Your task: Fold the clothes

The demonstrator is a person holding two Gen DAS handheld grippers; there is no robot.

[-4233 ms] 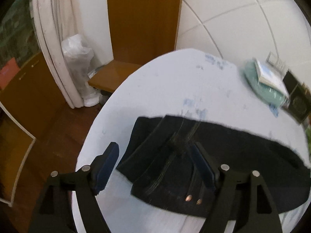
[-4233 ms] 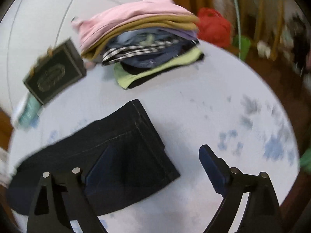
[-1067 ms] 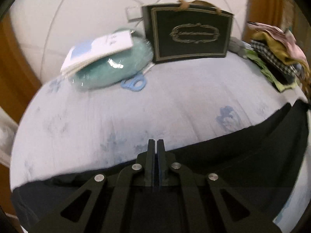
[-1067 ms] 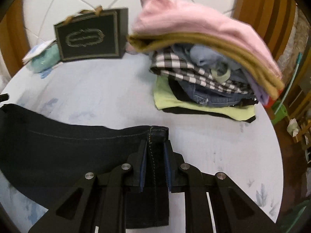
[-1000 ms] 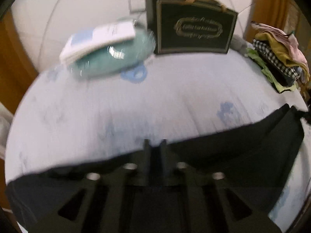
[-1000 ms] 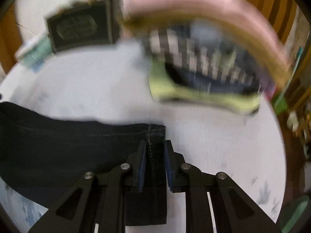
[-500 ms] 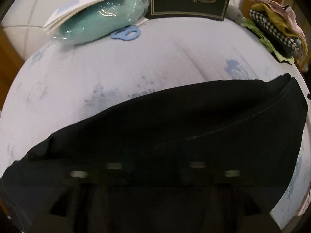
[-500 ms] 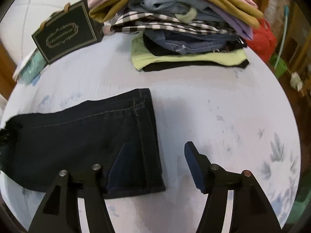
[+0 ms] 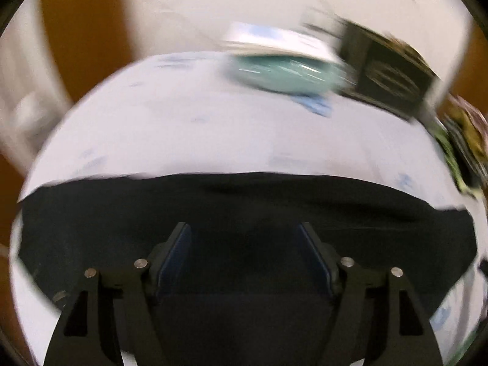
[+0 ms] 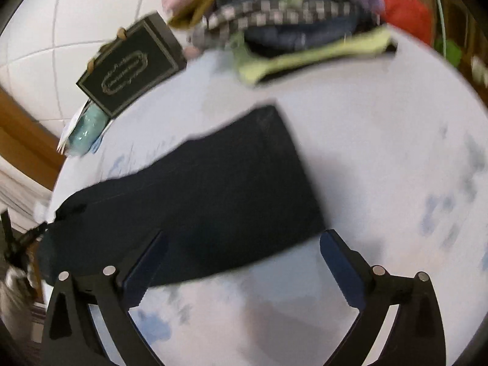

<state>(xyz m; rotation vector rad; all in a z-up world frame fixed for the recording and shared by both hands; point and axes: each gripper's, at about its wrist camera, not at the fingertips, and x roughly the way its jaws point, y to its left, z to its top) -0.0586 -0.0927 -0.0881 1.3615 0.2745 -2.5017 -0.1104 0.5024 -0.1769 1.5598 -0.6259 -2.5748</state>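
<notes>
Dark jeans (image 10: 195,201) flat on table; left tongs (image 9: 244,262), right tongs (image 10: 244,262) both spread wide, gripping nothing

I see dark navy jeans (image 10: 195,201) on a pale blue floral tablecloth (image 10: 381,152). The box (image 10: 128,70) is black with gold trim.

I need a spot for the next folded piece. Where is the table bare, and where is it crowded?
Bare cloth lies right of the dark jeans, below the clothes pile, on the tablecloth. A strip runs between jeans and teal bundle. Crowded: the far edge, by the black box.
</notes>
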